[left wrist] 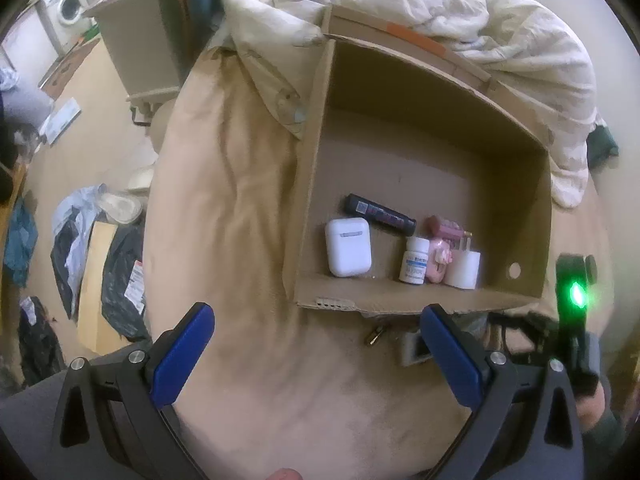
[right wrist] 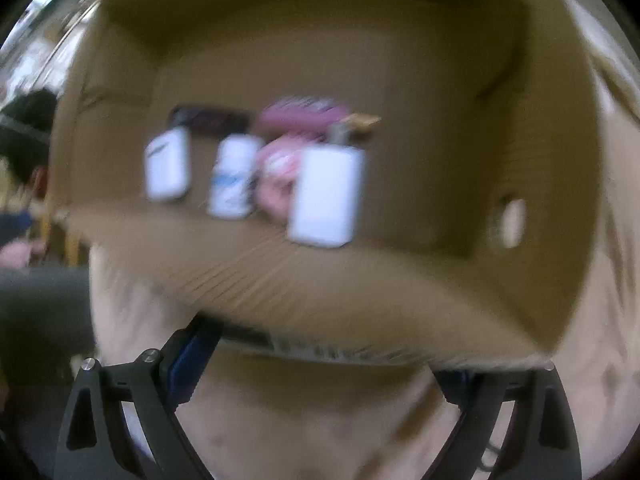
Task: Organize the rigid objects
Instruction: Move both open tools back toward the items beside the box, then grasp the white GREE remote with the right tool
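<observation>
An open cardboard box (left wrist: pixel 316 160) lies on a beige bed. Inside along its near wall are a white earbud case (left wrist: pixel 347 246), a dark tube (left wrist: pixel 380 213), a white pill bottle (left wrist: pixel 414 261), a pink item (left wrist: pixel 438 264), a maroon item (left wrist: pixel 444 227) and a white charger plug (left wrist: pixel 464 269). My left gripper (left wrist: pixel 318 320) is open and empty, just short of the box. A small brass padlock (left wrist: pixel 373 336) and a grey item (left wrist: pixel 414 351) lie on the bed between its fingers. In the blurred right wrist view the box (right wrist: pixel 552 160) fills the frame; my right gripper (right wrist: pixel 320 354) is open, its tips under the near wall.
A rumpled cream quilt (left wrist: pixel 500 32) lies behind the box. Left of the bed, the floor holds a cabinet (left wrist: pixel 140 40), plastic bags (left wrist: pixel 80 232) and a washing machine (left wrist: pixel 68 6). The right hand-held gripper with a green light (left wrist: pixel 576 294) shows at the right.
</observation>
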`<state>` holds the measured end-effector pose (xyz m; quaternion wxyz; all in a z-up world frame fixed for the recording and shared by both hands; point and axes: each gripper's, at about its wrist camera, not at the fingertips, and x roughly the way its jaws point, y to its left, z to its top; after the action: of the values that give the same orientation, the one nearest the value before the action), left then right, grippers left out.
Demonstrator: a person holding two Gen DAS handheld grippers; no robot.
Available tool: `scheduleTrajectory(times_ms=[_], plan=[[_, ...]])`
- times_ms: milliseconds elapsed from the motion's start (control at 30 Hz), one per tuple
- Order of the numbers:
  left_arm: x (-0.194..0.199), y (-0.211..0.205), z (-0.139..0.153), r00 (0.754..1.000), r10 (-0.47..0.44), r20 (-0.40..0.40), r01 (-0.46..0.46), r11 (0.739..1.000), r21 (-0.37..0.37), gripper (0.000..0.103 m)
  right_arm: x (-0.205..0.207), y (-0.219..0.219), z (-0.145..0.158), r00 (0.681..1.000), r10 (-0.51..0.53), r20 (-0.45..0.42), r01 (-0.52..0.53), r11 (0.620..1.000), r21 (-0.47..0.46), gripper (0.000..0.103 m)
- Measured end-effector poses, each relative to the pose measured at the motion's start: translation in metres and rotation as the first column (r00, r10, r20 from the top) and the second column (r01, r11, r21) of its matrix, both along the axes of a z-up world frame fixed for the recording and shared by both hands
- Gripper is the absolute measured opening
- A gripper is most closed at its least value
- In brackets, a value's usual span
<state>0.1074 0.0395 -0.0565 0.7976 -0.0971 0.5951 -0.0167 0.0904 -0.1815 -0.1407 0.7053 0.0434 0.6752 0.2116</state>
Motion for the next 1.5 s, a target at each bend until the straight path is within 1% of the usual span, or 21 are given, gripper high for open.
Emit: scheduleTrajectory(times_ms=[133, 200, 267, 300, 400, 500, 567, 600, 700, 733, 767, 800, 900, 1000, 1033, 1067, 1100, 1200, 1300, 1400, 1500], plan=[[0.0, -0.002, 0.004, 1.0, -0.002, 0.01, 0.002, 1.0, 0.014, 0.103, -0.036, 0.025, 0.016, 0.988, 0.146, -0.047, -0.143, 0.988, 0.06, 0.101], [0.0, -0.003, 0.008, 1.0, -0.003, 0.026, 0.003, 1.0, 0.011, 0.103, -0.054, 0.038, 0.015, 0.975, 0.204, -0.088, -0.194, 0.975, 0.11, 0.101], [0.001, -0.003, 0.01, 0.999, 0.002, 0.037, -0.003, 1.0, 0.008, 0.103, -0.071, 0.05, 0.012, 0.959, 0.26, -0.113, -0.245, 0.961, 0.131, 0.101], [0.001, -0.004, 0.01, 0.999, 0.004, 0.037, -0.005, 1.0, 0.011, 0.103, -0.077, 0.056, 0.012, 0.953, 0.28, -0.119, -0.266, 0.956, 0.122, 0.101], [0.001, -0.003, 0.007, 1.0, 0.007, 0.027, -0.007, 1.0, 0.015, 0.103, -0.09, 0.061, 0.012, 0.944, 0.313, -0.107, -0.312, 0.95, 0.027, 0.101], [0.001, 0.001, 0.007, 1.0, 0.018, 0.025, -0.019, 1.0, 0.019, 0.103, -0.082, 0.062, 0.016, 0.948, 0.316, -0.034, -0.318, 0.944, -0.089, 0.101], [0.003, 0.003, 0.007, 0.999, 0.036, 0.027, -0.036, 0.999, 0.019, 0.103, -0.068, 0.059, 0.016, 0.959, 0.281, 0.027, -0.274, 0.949, -0.155, 0.101], [0.004, 0.004, 0.007, 0.999, 0.039, 0.025, -0.04, 0.999, 0.018, 0.103, -0.064, 0.061, 0.016, 0.959, 0.278, 0.053, -0.266, 0.949, -0.17, 0.101], [0.006, 0.009, 0.009, 0.997, 0.063, 0.037, -0.064, 0.998, 0.027, 0.103, -0.052, 0.079, 0.012, 0.949, 0.302, 0.093, -0.285, 0.944, -0.163, 0.1], [0.006, 0.009, 0.01, 0.997, 0.068, 0.042, -0.07, 0.997, 0.037, 0.103, -0.047, 0.086, 0.007, 0.945, 0.311, 0.1, -0.29, 0.939, -0.183, 0.089], [0.006, 0.011, 0.01, 0.996, 0.074, 0.043, -0.076, 0.996, 0.045, 0.103, -0.045, 0.092, 0.004, 0.942, 0.32, 0.104, -0.294, 0.933, -0.208, 0.074], [0.006, 0.013, 0.009, 0.996, 0.081, 0.043, -0.083, 0.995, 0.046, 0.103, -0.043, 0.098, -0.001, 0.939, 0.329, 0.102, -0.298, 0.924, -0.238, 0.069], [0.006, 0.017, 0.006, 0.995, 0.096, 0.031, -0.098, 0.994, 0.048, 0.103, -0.044, 0.12, -0.009, 0.926, 0.366, 0.086, -0.334, 0.905, -0.263, 0.067], [0.007, 0.019, 0.004, 0.994, 0.108, 0.024, -0.108, 0.993, 0.041, 0.103, -0.05, 0.134, -0.019, 0.903, 0.421, 0.081, -0.377, 0.87, -0.318, 0.067], [0.008, 0.018, 0.005, 0.994, 0.107, 0.025, -0.108, 0.993, 0.039, 0.103, -0.051, 0.137, -0.018, 0.897, 0.433, 0.09, -0.384, 0.863, -0.329, 0.063], [0.008, 0.017, 0.005, 0.994, 0.105, 0.027, -0.106, 0.994, 0.04, 0.103, -0.051, 0.138, -0.016, 0.892, 0.439, 0.108, -0.382, 0.859, -0.341, 0.052], [0.008, 0.015, 0.005, 0.995, 0.099, 0.029, -0.1, 0.994, 0.043, 0.103, -0.051, 0.139, -0.013, 0.889, 0.443, 0.119, -0.381, 0.858, -0.344, 0.05], [0.008, 0.013, 0.005, 0.996, 0.089, 0.028, -0.09, 0.995, 0.051, 0.103, -0.058, 0.135, -0.002, 0.882, 0.454, 0.125, -0.405, 0.867, -0.291, 0.046], [0.009, 0.014, 0.004, 0.995, 0.096, 0.026, -0.097, 0.994, 0.053, 0.103, -0.065, 0.127, 0.017, 0.882, 0.453, 0.128, -0.417, 0.879, -0.232, 0.046], [0.009, 0.015, 0.002, 0.994, 0.105, 0.021, -0.106, 0.993, 0.058, 0.103, -0.069, 0.109, 0.039, 0.895, 0.421, 0.15, -0.396, 0.903, -0.169, 0.046], [0.009, 0.014, -0.001, 0.995, 0.101, 0.018, -0.102, 0.992, 0.079, 0.102, -0.07, 0.073, 0.068, 0.915, 0.354, 0.192, -0.339, 0.935, -0.106, 0.046]])
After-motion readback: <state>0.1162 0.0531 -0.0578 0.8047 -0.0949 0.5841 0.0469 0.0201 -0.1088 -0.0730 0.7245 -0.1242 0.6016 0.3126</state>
